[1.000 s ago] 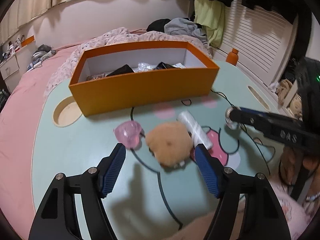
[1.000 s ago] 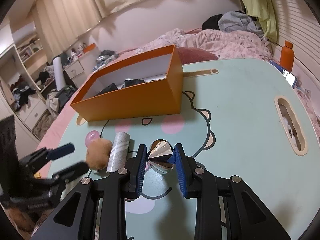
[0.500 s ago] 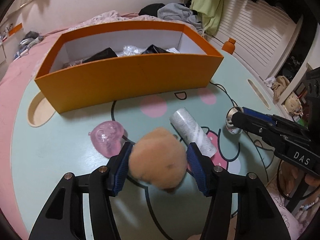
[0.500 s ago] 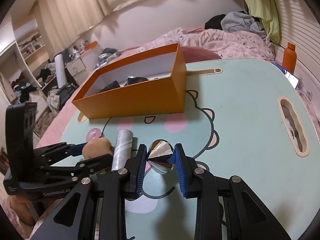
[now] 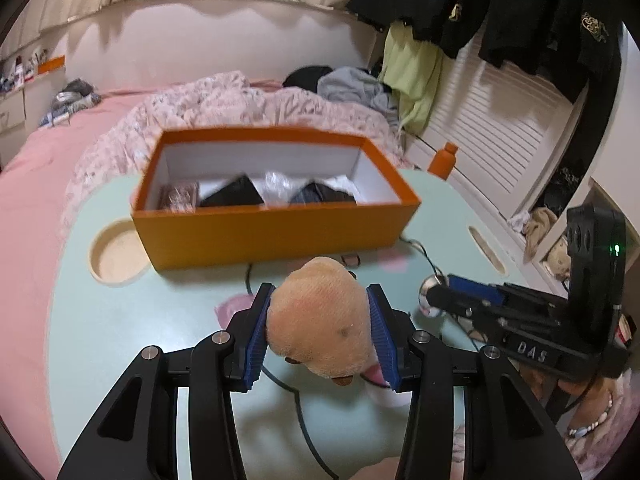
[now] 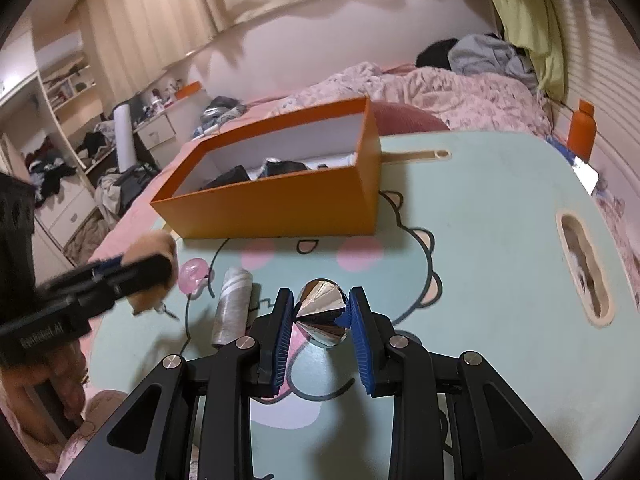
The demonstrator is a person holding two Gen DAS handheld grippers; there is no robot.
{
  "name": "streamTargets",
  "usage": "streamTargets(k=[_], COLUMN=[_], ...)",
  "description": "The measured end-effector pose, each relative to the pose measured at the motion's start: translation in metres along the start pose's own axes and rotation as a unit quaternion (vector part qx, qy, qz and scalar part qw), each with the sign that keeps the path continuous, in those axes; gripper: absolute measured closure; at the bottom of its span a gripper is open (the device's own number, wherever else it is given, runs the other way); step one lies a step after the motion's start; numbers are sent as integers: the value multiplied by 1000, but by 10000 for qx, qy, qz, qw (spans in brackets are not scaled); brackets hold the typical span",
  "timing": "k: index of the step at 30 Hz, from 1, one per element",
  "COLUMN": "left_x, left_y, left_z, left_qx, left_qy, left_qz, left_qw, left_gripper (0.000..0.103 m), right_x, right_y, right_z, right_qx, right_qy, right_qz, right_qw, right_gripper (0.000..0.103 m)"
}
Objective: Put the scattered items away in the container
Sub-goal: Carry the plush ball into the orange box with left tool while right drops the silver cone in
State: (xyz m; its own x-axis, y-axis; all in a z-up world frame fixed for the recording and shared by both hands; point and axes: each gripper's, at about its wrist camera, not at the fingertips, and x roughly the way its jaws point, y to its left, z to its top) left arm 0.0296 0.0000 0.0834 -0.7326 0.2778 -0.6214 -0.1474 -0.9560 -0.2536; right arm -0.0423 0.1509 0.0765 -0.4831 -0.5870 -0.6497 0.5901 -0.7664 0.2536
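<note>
While the left gripper point(image 5: 318, 330) clamps its blue pads on a tan plush toy point(image 5: 320, 320) held clear above the table point(image 5: 120, 340), the right gripper point(image 6: 320, 314) pinches a shiny silver foil cone point(image 6: 321, 310) low over the cartoon print. Just left of that cone lie a grey roll point(image 6: 231, 306) and a pink translucent ball point(image 6: 193, 274). Beyond them stands the orange box point(image 6: 280, 204), open-topped, with dark bundles and clear wrapping inside.
</note>
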Motion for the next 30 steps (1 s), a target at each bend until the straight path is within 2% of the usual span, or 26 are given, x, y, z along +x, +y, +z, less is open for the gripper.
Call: streamTargets(k=[5,10,14,19,30], left_x=[-11,-7,2,30,55], left_y=[9,17,26,45,56], left_z=[19,50,74,82,82], left_qx=[86,184,262,101,42], left_qy=[-216,-369,-502,-490,-268], left_qz=[117,275,387,450,575], left_qw=[9997,9988,9976,9977,9980], left_gripper=[56,56,56,56,56], right_x=[-11,-10,6,40,74], right_y=[13,25,35,38,39], right_z=[18,55,88,112,114], right_qx=[-250,-464,-672,-553,-546], right_qy=[-275,-560,-692,-519,-255], right_qz=[97,185,42,89,-68], right_qw=[9993,9972,9953,9971,9982], right_gripper=[75,75,75,75,75])
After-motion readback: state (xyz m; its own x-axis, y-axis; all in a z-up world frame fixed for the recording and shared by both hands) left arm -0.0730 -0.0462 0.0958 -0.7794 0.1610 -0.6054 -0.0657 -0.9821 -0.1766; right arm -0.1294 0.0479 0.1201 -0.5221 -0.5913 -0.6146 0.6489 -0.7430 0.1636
